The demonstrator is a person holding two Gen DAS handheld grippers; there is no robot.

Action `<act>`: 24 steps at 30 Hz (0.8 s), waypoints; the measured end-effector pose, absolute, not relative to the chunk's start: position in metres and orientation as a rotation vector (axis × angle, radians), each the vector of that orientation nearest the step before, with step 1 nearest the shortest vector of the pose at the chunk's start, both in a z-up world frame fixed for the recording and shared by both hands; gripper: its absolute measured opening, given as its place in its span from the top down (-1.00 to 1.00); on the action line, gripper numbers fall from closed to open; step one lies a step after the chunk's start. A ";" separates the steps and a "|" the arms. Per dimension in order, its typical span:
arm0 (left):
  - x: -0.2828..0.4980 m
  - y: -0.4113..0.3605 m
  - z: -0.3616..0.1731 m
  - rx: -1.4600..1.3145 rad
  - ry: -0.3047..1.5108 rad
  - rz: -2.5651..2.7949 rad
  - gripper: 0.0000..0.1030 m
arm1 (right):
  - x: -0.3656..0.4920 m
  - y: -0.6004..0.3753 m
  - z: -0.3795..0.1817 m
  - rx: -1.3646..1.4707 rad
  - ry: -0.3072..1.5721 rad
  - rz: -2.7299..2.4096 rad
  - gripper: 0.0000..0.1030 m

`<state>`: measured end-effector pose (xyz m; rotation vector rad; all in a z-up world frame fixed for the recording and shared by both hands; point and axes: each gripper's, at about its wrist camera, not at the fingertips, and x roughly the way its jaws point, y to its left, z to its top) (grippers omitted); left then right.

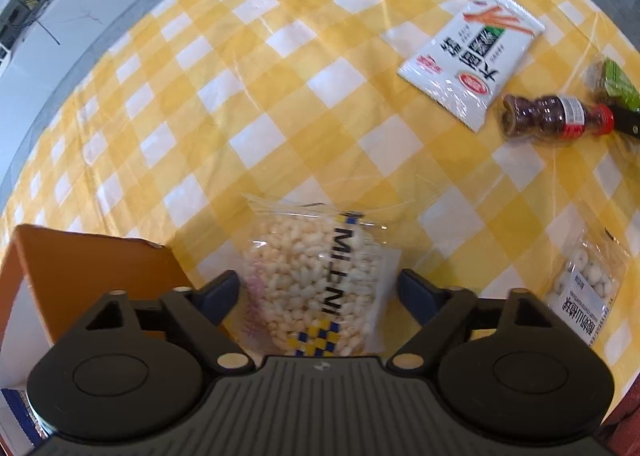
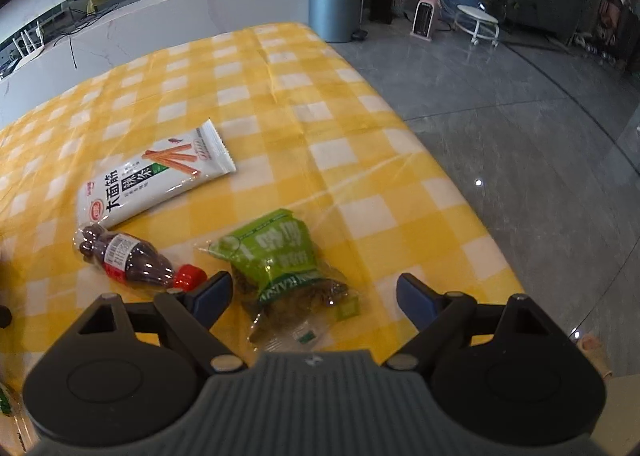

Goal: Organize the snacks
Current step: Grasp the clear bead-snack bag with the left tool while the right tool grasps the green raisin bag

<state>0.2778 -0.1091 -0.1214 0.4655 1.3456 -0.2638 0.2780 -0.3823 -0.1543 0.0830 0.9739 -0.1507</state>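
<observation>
Left wrist view shows my left gripper (image 1: 318, 290) pointing steeply down with its dark blue pads spread wide on either side of a clear crinkly bag of puffed rice (image 1: 316, 284), a lumpy pillow of pale grains with a black-lettered strip and blue-and-yellow checks; the pads stand just clear of the film, so I have hold of nothing. That bag lies on the table (image 1: 280, 96), which is covered by a glossy yellow-and-white checked cloth. Just left of it sits an orange cardboard box (image 1: 92, 276) with a flat, matte wall. Near the right edge lies a small clear packet of round white candies (image 1: 584, 288). Farther right, a flat white foil packet (image 1: 472, 56) with crimped ends lies beside a small bottle-shaped pack of dark sweets (image 1: 556, 118) with a red cap. On the right wrist view, my right gripper (image 2: 314, 292) is also wide open and empty, its pads flanking a wrinkled green-and-clear packet (image 2: 280, 260) of dark brown contents without touching it. The bottle-shaped pack lies just left of it, the red cap close by the left pad.
</observation>
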 end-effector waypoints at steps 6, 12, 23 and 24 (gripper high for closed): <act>0.272 -0.103 -0.110 0.414 1.308 -0.342 -0.69 | 0.279 -0.376 -0.154 0.065 0.968 -0.130 -0.39; 0.261 -0.106 -0.105 0.414 1.252 -0.375 -0.57 | 0.276 -0.374 -0.154 0.058 0.961 -0.130 -0.33; 0.232 -0.107 -0.084 0.396 1.089 -0.349 0.09 | 0.268 -0.377 -0.146 0.088 0.944 -0.137 -0.15; 0.231 -0.106 -0.083 0.389 1.077 -0.342 0.13 | 0.267 -0.377 -0.145 0.091 0.939 -0.135 -0.14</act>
